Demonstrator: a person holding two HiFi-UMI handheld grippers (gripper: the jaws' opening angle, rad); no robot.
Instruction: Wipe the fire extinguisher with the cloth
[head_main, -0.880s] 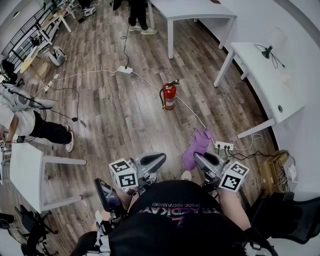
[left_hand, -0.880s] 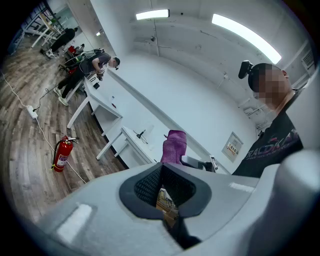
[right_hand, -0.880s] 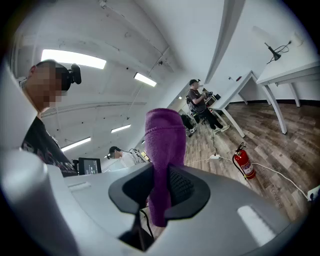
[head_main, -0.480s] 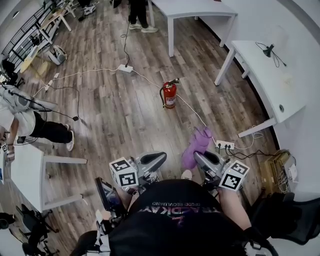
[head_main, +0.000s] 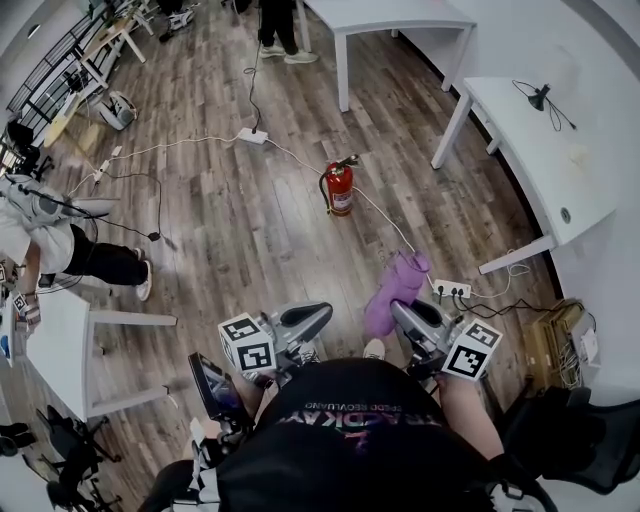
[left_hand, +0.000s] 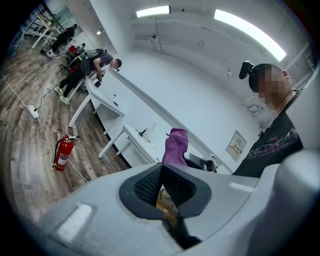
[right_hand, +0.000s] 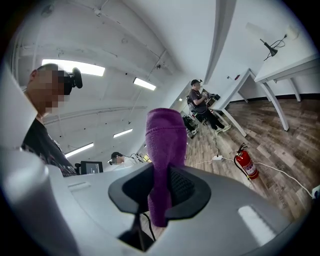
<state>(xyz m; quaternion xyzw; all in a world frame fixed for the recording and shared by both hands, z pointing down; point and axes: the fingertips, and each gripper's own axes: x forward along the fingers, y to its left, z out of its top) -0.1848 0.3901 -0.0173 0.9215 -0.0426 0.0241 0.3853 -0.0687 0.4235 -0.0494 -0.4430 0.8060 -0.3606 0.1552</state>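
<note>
I'm clamping the purple cloth (right_hand: 162, 145) in my right tongs (right_hand: 160, 187), while my left tongs (left_hand: 161, 181) are sitting fully closed on nothing.
The fleecy cloth is sticking up in a soft fold, and the red, cylindrical fire extinguisher (head_main: 340, 190) is standing upright on the wood-plank floor (head_main: 220, 230), well apart from both tongs.

The label on the fire extinguisher (head_main: 339, 190) is too small to read, while the person (head_main: 275, 30) standing far beyond the fire extinguisher is cut off above the legs by the top edge, as is the counter (head_main: 385, 25) beside them.
</note>
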